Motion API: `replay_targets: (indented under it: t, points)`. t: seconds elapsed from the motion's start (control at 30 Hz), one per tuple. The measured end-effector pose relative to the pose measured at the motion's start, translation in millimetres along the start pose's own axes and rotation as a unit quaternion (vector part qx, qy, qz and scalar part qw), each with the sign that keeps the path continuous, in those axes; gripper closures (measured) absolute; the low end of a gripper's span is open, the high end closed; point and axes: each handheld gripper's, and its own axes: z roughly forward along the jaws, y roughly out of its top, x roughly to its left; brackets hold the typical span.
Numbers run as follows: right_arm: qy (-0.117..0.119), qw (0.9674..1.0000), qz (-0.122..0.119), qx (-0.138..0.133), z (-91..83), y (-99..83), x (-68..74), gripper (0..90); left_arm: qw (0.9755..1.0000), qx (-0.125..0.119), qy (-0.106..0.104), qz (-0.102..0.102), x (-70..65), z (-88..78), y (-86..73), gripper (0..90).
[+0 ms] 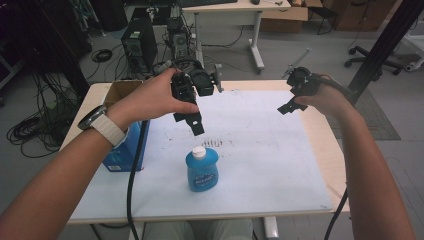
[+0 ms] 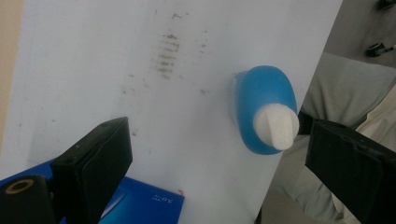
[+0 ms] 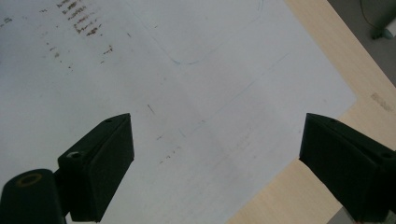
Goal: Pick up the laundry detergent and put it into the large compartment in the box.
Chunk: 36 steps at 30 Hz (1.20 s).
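We hold the left gripper [image 1: 196, 127] above a blue bottle [image 1: 202, 171] standing upright near the front middle of the white-covered table [image 1: 260, 165], its white cap [image 1: 199, 152] pointing straight up along its vertical long axis. Its front label carries pale lettering too blurred for us to read. Both tools are released: our left jaws stand wide apart around empty air over the bottle, and the right gripper [image 1: 288, 106], well off to the right, gapes over bare sheet. A blue box [image 1: 125, 150] sits at the left edge, its small print illegible.
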Motion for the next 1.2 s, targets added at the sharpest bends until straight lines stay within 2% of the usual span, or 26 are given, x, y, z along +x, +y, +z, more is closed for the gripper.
replay_targets:
  t: [0.2, 0.63, 0.77, 1.2]
  points:
    - [-0.002, 1.0000, 0.001, -0.002, -2.5, -1.2, 0.7, 9.8, 1.0000, -0.001, -0.004, -0.004, -8.4, 2.3, -0.7, 6.1]
    - [-0.005, 1.0000, -0.002, -0.002, -3.7, -0.6, 3.5, 9.9, 0.9996, 0.015, -0.022, -0.013, -23.0, 11.6, 0.6, 6.2]
    - [-0.008, 0.9999, -0.003, -0.005, -4.1, 0.2, 4.4, 9.9, 0.9992, 0.022, -0.031, -0.011, -26.4, 17.6, 1.0, 7.1]
    - [-0.009, 0.9999, -0.005, -0.003, -3.6, 1.3, 4.7, 9.9, 0.9987, 0.033, -0.039, 0.003, -33.0, 35.0, 5.6, 7.2]
